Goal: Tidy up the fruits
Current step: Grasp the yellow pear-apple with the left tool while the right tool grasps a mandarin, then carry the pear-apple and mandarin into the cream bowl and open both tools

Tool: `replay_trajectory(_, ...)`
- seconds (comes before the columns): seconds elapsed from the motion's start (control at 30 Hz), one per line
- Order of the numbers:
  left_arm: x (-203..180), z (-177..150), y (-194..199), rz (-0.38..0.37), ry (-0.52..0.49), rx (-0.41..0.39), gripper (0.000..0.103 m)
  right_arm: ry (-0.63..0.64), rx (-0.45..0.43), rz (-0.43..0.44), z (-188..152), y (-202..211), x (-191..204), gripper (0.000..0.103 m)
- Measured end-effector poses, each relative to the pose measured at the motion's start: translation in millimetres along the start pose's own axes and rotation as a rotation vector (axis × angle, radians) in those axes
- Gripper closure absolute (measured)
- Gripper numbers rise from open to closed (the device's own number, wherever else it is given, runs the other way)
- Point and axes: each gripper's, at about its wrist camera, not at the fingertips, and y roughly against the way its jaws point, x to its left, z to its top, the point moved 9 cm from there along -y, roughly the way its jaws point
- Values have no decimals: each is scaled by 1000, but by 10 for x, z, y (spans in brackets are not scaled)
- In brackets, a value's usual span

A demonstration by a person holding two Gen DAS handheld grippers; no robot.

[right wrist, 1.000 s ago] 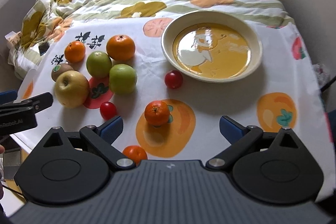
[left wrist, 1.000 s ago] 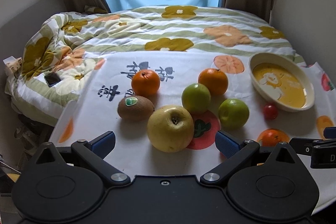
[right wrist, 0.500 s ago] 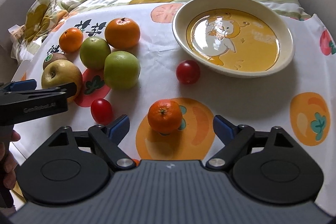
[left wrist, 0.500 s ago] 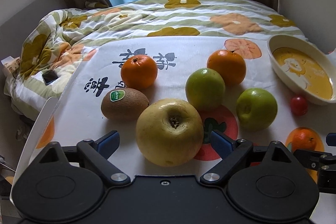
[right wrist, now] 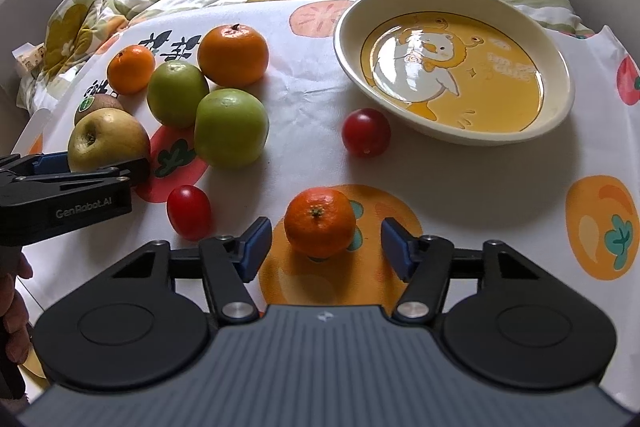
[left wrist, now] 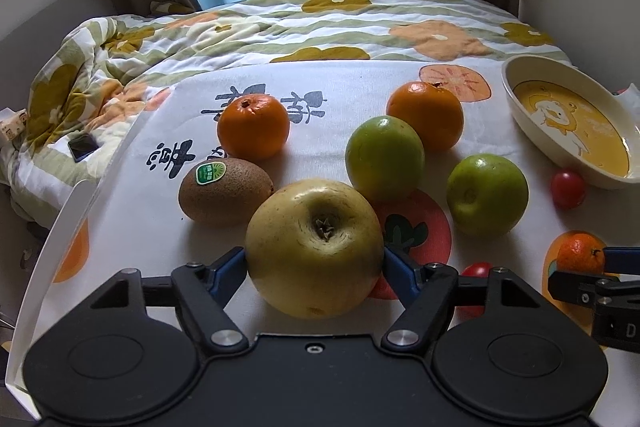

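A big yellow apple (left wrist: pixel 316 247) sits at the near left of the fruit-print tablecloth. My left gripper (left wrist: pixel 314 263) is around it; its jaws are closing and both blue pads touch the apple's sides. A small mandarin (right wrist: pixel 320 221) lies between the fingers of my right gripper (right wrist: pixel 326 243). Those jaws are closing too, with a gap on each side of the mandarin. The cream bowl (right wrist: pixel 348 27) with a yellow duck picture stands empty at the back right. Around it lie two green apples (left wrist: pixel 384 159), two oranges (left wrist: pixel 253 126), a kiwi (left wrist: pixel 224 191) and two cherry tomatoes (right wrist: pixel 366 133).
A flowered quilt (left wrist: pixel 280 27) covers the bed behind the table, with a phone (left wrist: pixel 82 147) on it at the left. The table's left edge (left wrist: pixel 52 227) runs close beside my left gripper. A hand (right wrist: pixel 12 307) shows at the lower left of the right wrist view.
Both grippers came down and closer to the table. The left jaws narrowed onto the yellow apple. The right jaws narrowed around the small mandarin.
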Motion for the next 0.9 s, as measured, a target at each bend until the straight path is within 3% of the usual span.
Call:
replay_trajectory(0.17, 18, -27, 26, 2, -6, -2, 26, 17, -14, -9, 5, -7, 25, 36)
replay_trajectory(0.27, 14, -66, 72, 1, -16, -5, 26, 30, -21, -12, 5, -8, 44, 50)
replay_trajectory(0.53, 12, -15, 387, 1, -5, -42, 26, 0, -63, 6, 116, 192, -29, 50)
replay_trajectory(0.9, -273, 432, 1059, -26, -50, -151, 26, -51, -150, 8, 372, 837, -412, 50)
